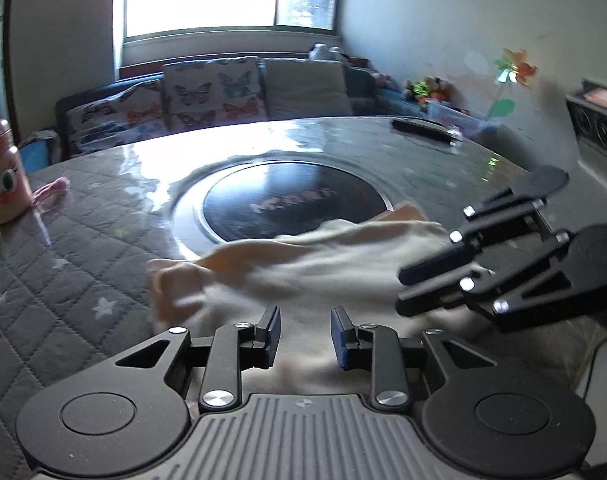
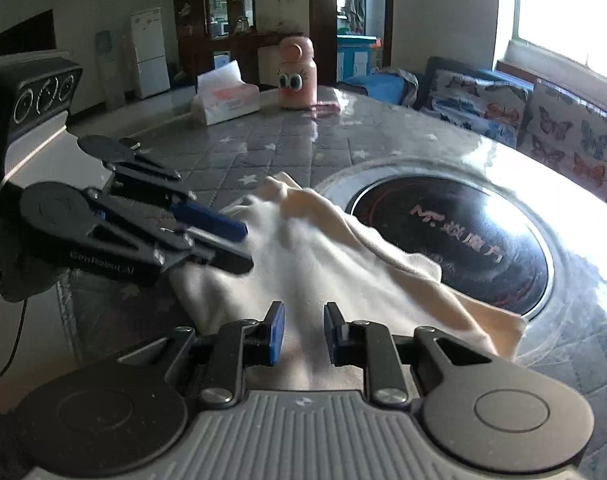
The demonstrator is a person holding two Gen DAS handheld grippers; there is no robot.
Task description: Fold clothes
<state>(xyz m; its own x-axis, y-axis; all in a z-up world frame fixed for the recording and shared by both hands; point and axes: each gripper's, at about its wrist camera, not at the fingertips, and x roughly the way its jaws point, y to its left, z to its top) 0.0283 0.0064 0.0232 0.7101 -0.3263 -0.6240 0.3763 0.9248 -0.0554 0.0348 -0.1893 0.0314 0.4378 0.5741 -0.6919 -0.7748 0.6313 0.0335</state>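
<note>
In the left wrist view, the left hand-held gripper (image 1: pixel 305 336) sits at the bottom centre with its blue-padded fingers apart and nothing between them, above a rumpled cream garment (image 1: pixel 303 264) lying mid-frame on the quilted grey desk (image 1: pixel 63 280) beside the glossy round black induction plate (image 1: pixel 291 204); the right hand-held gripper (image 1: pixel 403 288) at the right edge also looks parted. In the right wrist view, the right hand-held gripper (image 2: pixel 303 332) is apart at the bottom centre over the soft, creased cloth, whose peach edge drapes onto the plate, while the left one approaches from the left. Pinching hems flat would probably fold best.
</note>
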